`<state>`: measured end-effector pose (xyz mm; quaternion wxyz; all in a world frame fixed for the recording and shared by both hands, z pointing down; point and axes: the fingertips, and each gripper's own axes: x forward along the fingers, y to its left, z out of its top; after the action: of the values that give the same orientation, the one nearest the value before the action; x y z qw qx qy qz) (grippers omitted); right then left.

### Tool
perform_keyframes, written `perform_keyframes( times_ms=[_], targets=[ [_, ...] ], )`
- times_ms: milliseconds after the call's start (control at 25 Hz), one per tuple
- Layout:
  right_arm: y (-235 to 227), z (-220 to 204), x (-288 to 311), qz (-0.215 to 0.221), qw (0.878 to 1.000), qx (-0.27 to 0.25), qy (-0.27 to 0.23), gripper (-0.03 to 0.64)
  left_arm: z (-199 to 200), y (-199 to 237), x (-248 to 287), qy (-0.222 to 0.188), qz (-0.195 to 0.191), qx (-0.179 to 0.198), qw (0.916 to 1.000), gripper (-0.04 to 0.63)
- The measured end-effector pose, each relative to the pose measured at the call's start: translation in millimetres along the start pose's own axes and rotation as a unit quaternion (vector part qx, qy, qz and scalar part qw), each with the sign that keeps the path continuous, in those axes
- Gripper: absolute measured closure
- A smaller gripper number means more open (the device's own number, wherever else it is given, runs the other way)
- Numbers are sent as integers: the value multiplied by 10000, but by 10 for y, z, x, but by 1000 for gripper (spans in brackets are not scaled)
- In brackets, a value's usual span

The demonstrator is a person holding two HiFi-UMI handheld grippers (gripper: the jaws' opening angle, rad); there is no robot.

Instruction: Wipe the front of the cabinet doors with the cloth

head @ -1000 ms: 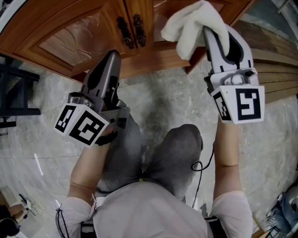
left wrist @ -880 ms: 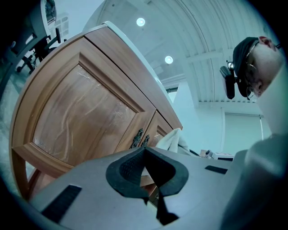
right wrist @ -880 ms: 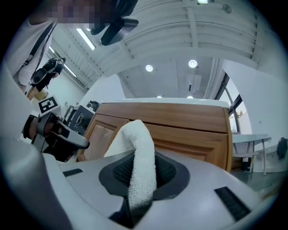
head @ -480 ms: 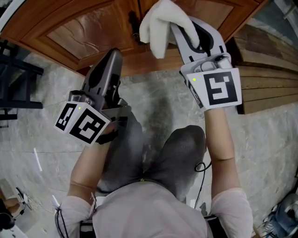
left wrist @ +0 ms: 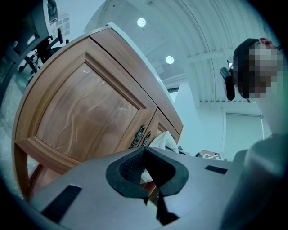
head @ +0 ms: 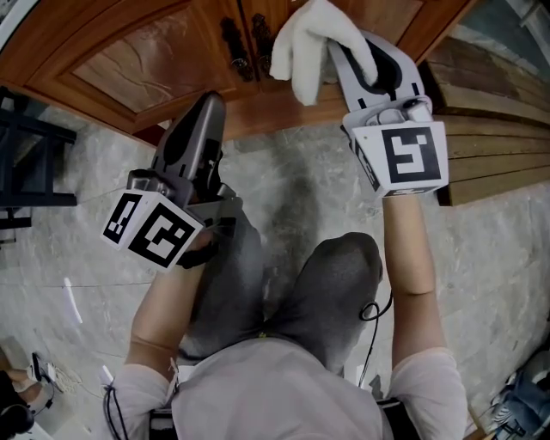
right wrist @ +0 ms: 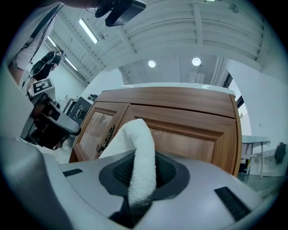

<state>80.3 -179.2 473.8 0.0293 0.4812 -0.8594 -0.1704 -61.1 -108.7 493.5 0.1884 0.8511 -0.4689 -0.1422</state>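
Far left, a black frame [head: 34, 146] stands on the stone floor [head: 292, 185]. Next, my left gripper [head: 206, 107] hovers low, pointed at the bottom rail of the left door [head: 146, 64]. Its own view shows the jaws pressed together at the tips, with nothing gripped. In the middle, two dark handles [head: 245, 43] flank the seam between the doors. Just right of them is the white cloth [head: 309, 43], up against the inner edge of the right door [head: 382, 15]; I can't tell whether it actually touches the wood. My right gripper [head: 352, 60] has it pinched. In that gripper's view the jaws are clamped on the cloth, which arches up and flops toward the handles. Far right, wooden planks [head: 490, 112] lie beside the cabinet.
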Motion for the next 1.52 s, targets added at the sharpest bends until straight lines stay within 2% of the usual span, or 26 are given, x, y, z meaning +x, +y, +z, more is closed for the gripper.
perform_keyframes(
  times_ms=[1080, 1280, 1520],
  targets=[
    [-1087, -590, -428, -1109, 9929, 22, 438, 535, -223, 58, 139, 136, 73, -34, 9999, 578],
    [-1058, -648, -451, -1080, 9930, 43, 484, 535, -256, 78, 144, 158, 94, -32, 9998, 578],
    [-712, -456, -507, -738, 9968, 211, 229, 535, -254, 113, 99, 136, 103, -30, 9999, 578]
  ],
)
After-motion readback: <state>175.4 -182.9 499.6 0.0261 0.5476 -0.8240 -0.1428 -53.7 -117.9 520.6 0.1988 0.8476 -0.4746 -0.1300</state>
